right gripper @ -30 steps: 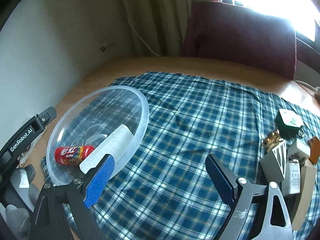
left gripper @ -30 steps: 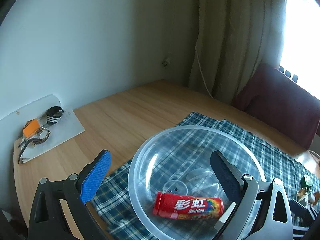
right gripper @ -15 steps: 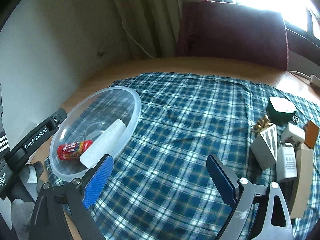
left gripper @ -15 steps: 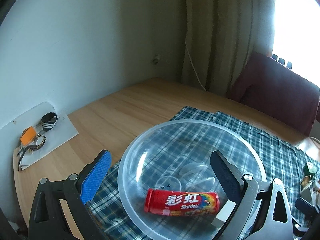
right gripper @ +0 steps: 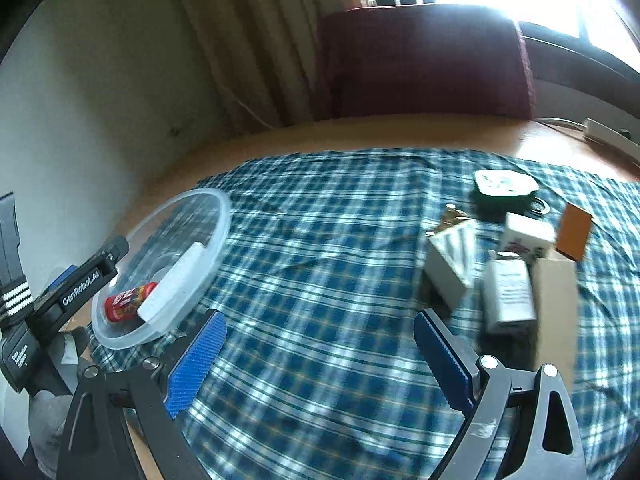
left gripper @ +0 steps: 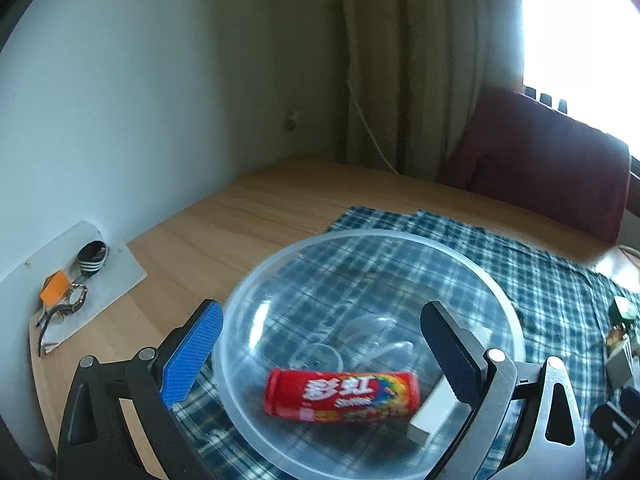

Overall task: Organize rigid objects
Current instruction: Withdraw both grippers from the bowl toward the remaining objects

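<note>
While the clear bowl [left gripper: 505, 308] already holds a red candy tube [left gripper: 341, 397] and a white block [right gripper: 176, 283], several small boxes [right gripper: 508, 295] remain on the plaid cloth [right gripper: 328, 240]; left gripper [left gripper: 320, 354] and right gripper [right gripper: 316, 356] both gape, empty.

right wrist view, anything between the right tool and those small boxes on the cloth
Nothing visible. The right tool is open over bare plaid cloth, and the cluster of small boxes lies ahead to its right with only cloth between. The clear bowl sits off to the left, out of that path.
</note>
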Motion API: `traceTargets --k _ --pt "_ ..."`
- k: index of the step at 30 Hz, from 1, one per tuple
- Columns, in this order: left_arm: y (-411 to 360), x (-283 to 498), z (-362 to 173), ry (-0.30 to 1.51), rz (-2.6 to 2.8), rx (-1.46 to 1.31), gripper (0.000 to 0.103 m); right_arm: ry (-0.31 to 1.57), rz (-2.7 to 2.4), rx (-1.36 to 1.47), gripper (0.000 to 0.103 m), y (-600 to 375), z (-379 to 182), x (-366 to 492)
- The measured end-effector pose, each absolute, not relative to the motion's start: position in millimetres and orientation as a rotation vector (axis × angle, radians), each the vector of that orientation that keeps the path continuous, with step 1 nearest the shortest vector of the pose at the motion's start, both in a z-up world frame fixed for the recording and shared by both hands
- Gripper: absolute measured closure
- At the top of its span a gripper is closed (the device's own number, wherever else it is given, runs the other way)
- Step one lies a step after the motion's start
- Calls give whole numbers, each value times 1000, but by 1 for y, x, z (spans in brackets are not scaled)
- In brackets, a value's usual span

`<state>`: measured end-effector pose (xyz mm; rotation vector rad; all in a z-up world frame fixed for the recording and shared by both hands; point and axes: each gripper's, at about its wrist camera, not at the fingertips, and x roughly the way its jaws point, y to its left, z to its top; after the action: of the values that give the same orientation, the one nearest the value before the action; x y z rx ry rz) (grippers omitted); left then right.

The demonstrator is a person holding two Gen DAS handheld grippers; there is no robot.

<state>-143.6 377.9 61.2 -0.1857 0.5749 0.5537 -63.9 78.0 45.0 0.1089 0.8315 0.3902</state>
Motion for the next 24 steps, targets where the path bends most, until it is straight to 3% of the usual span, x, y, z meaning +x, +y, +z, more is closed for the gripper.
traceTargets --k 12,24 --pt "328 -131 58 642 403 -96 3 732 311 240 2 23 52 -69" --pt "272 -122 63 687 252 -34 3 770 240 337 2 -30 45 -68"
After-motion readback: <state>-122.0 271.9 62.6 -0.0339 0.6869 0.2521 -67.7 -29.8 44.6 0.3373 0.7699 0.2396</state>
